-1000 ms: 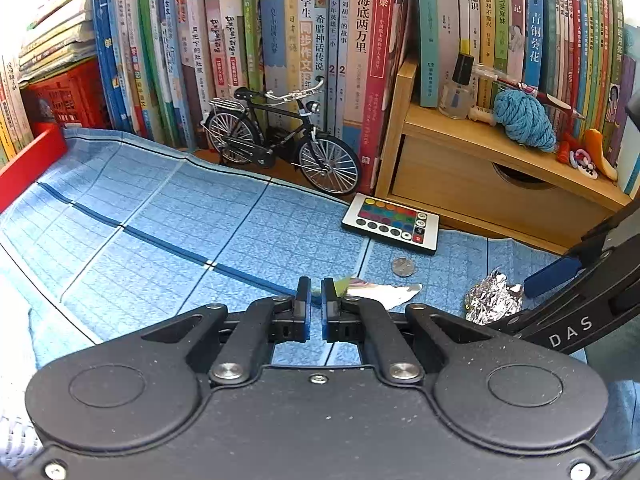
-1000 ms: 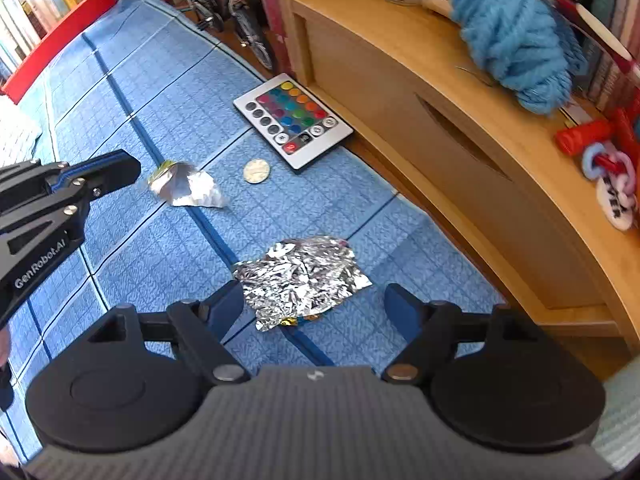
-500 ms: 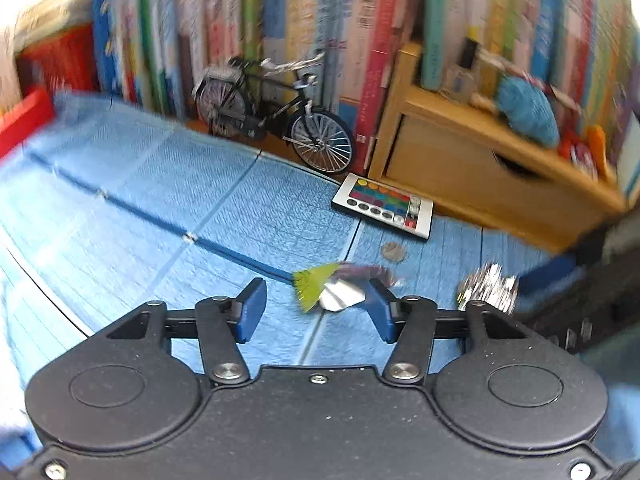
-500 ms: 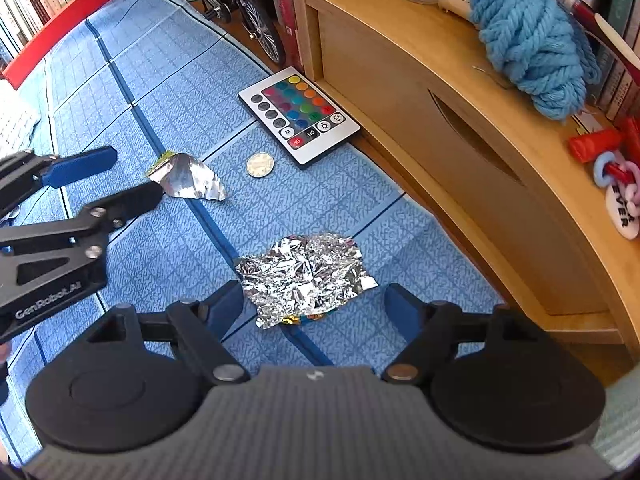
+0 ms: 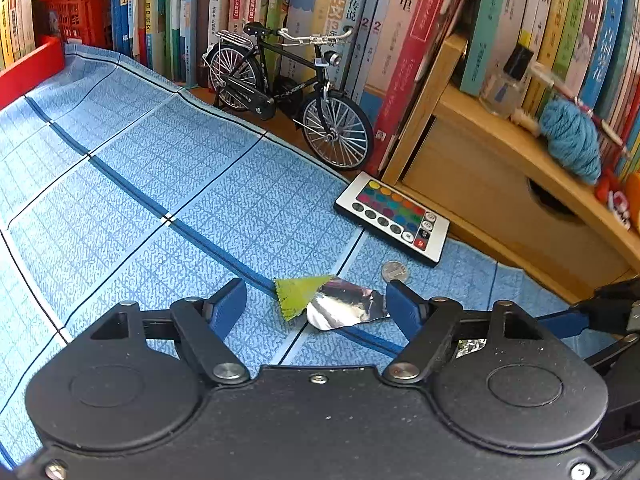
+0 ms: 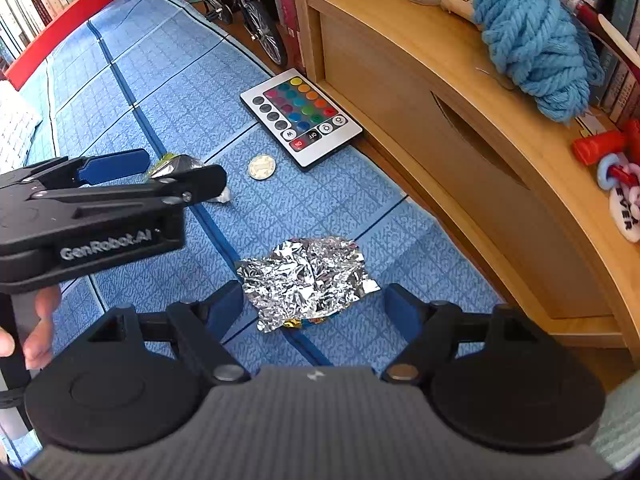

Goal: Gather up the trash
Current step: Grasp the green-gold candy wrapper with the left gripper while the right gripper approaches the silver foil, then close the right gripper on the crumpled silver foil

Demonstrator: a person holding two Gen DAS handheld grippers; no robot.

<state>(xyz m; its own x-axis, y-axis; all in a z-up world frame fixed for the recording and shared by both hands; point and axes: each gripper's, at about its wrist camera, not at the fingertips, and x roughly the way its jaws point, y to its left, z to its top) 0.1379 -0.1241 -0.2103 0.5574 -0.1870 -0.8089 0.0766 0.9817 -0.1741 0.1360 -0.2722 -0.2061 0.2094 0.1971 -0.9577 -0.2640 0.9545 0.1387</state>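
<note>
1. Two grippers work over a blue cloth (image 5: 168, 168), each one spread wide and gripping nothing.
2. At about 9 o'clock in the right wrist view, a hand (image 6: 38, 328) grips the left gripper's handle.
3. The left gripper (image 5: 316, 308) has its fingers on either side of a wrapper (image 5: 332, 304), green at one end and silver at the other, which lies flat on the cloth at the centre of the left wrist view; whether the fingers touch it cannot be told.
4. A toy bicycle (image 5: 288, 92) stands at 12 o'clock in that view, against a row of books (image 5: 320, 8).
5. A coin (image 5: 394, 271) lies just beyond the wrapper, toward 1 o'clock, and a remote (image 5: 394, 216) lies past it, beside a wooden shelf (image 5: 500, 200).
6. The right gripper (image 6: 316, 308) flanks a crumpled foil (image 6: 308, 280) on the cloth, at the centre of its own view, with gaps on both sides.
7. Blue yarn (image 6: 536, 40) rests on the shelf top at 2 o'clock in the right view.
</note>
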